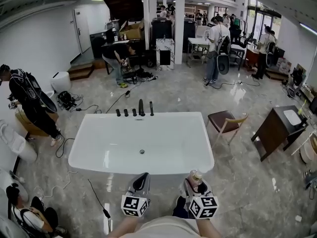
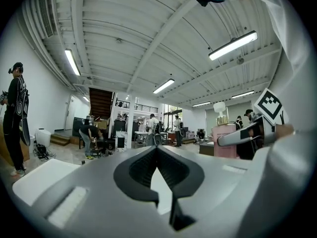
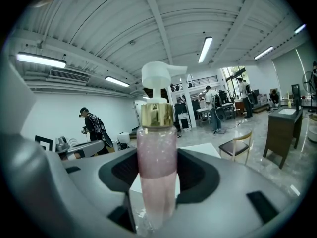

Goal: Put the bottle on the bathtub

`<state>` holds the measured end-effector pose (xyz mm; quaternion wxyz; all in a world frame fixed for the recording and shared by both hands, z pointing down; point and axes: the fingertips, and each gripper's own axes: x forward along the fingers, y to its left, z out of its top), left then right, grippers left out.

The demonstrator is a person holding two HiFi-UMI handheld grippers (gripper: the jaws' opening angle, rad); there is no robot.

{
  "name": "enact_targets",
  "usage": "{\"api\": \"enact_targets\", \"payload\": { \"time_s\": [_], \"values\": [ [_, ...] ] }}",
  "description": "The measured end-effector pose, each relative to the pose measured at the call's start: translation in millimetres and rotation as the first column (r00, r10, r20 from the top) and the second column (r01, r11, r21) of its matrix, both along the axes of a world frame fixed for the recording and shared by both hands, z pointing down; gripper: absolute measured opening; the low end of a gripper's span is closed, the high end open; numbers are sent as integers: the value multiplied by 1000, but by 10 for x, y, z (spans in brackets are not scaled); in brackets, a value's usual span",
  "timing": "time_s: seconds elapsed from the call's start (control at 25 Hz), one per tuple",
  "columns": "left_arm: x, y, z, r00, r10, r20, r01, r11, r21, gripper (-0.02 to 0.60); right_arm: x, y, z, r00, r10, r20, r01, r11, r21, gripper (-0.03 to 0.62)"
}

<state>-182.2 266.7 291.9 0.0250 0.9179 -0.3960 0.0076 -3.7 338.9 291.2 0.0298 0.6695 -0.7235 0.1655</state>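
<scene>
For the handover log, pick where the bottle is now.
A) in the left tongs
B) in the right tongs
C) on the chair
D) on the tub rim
B: the right tongs are shut on the upright pink bottle, not yet on the tub.

Pink glittery bottle (image 3: pixel 156 152), gold collar, white pump, in grey right gripper (image 3: pixel 159 182); white bathtub (image 1: pixel 163 128) ahead; grey marbled floor (image 1: pixel 242 182) beyond.

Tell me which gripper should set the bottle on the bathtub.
Right. The right gripper holds the pink pump bottle upright between its fingers, near the bathtub's front rim; the left gripper is shut and empty.
</scene>
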Motion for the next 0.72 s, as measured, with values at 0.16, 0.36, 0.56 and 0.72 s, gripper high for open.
{"api": "enact_targets", "payload": {
  "time_s": [0.16, 0.36, 0.56, 0.72],
  "values": [
    [103, -270, 57, 1000, -18, 8, 18, 1000, -9, 9, 130, -325, 52, 1000, -23, -1, 23, 1000, -4, 221],
    [382, -782, 81, 999, -36, 12, 36, 999, -10, 9, 375, -900, 108, 997, -73, 9, 73, 997, 3, 221],
    [871, -1456, 17, 999, -46, 29, 46, 999, 14, 9, 813, -1642, 109, 993, -116, 12, 116, 993, 3, 221],
    [1238, -1846, 11, 998, -48, 42, 47, 999, 25, 9, 1188, -2082, 97, 990, -141, 0, 141, 990, 14, 221]
  ]
}}
